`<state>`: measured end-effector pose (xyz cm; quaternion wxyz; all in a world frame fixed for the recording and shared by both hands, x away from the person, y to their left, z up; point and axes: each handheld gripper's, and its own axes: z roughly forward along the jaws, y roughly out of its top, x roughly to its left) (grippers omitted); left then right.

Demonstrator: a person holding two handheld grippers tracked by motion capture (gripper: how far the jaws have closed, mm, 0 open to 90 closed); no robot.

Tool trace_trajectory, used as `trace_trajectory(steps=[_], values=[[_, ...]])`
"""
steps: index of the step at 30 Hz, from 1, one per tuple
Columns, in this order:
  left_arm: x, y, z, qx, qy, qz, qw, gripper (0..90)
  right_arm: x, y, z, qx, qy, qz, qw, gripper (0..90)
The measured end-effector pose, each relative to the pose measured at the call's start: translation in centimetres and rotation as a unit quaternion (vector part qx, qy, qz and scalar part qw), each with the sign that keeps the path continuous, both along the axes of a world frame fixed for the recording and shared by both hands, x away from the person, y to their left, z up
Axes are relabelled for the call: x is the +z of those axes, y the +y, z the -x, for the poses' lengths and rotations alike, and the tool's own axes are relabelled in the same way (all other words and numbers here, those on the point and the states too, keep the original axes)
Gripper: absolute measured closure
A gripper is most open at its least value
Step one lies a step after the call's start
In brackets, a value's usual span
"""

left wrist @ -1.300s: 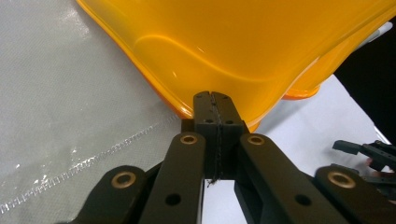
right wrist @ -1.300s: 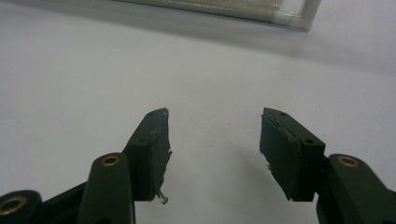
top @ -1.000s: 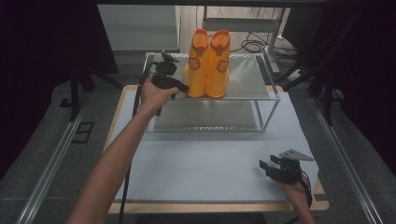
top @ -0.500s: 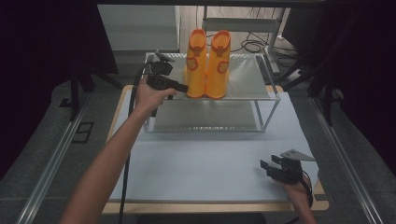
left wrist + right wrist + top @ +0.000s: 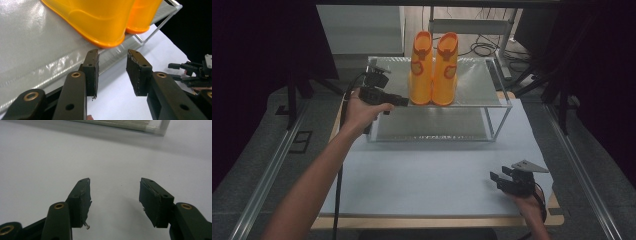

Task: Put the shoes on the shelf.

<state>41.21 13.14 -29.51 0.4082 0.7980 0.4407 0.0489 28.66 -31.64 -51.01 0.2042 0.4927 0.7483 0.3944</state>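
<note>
While the pair of glossy orange rubber boots [image 5: 433, 70] stands upright on the top shelf of the clear glass-and-wire rack [image 5: 492, 100] at the far side of the white surface [image 5: 432, 170], the left claw [image 5: 399, 101] sits just left of them, its jaws having just been opening, nothing between them. Well apart at the near right, the right claw [image 5: 495, 179] rests spread and empty.

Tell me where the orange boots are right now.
In the high view the orange boots stand upright, side by side, on the top shelf of the wire rack at the table's far side, just right of the left tool.
</note>
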Motion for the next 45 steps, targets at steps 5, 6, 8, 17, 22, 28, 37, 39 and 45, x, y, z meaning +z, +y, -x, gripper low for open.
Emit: trace_trajectory(steps=[5,6,8,17,22,28,37,39,45], values=[[-0.4,0.5,1.3,-0.019,-0.002,-0.001,0.9998,62.2,0.0,0.0,0.0,-0.001,0.001,0.0,1.0,41.9],[-0.5,0.5,1.6,-0.022,-0.001,-0.001,0.9998,62.2,0.0,0.0,0.0,0.001,0.001,0.002,1.0,41.9],[-0.9,0.6,2.0,-0.028,-0.001,-0.004,0.9996,62.2,0.0,0.0,0.0,0.001,0.001,0.002,1.0,41.9],[-3.7,1.4,4.0,-0.049,0.014,-0.005,0.9987,61.8,-0.1,0.1,0.0,0.003,0.003,0.003,1.0,41.9],[-6.4,2.0,4.8,-0.05,0.029,-0.009,0.9983,61.3,-0.2,0.2,-0.1,0.004,0.003,0.006,1.0,41.9],[-9.2,2.7,5.5,-0.049,0.046,-0.003,0.9978,60.9,-0.2,0.3,-0.1,0.006,0.006,0.007,0.9999,41.8],[-11.2,3.5,6.7,-0.042,0.057,-0.007,0.9975,59.6,-0.3,0.3,-0.1,0.005,0.006,0.007,0.9999,41.8],[-11.5,3.5,6.7,-0.039,0.058,-0.003,0.9976,59.4,-0.3,0.4,-0.1,0.007,0.005,0.008,0.9999,41.8],[-11.8,3.5,6.6,-0.038,0.059,-0.004,0.9975,58.9,-0.2,0.3,-0.2,0.005,0.002,0.008,1.0,41.7]])
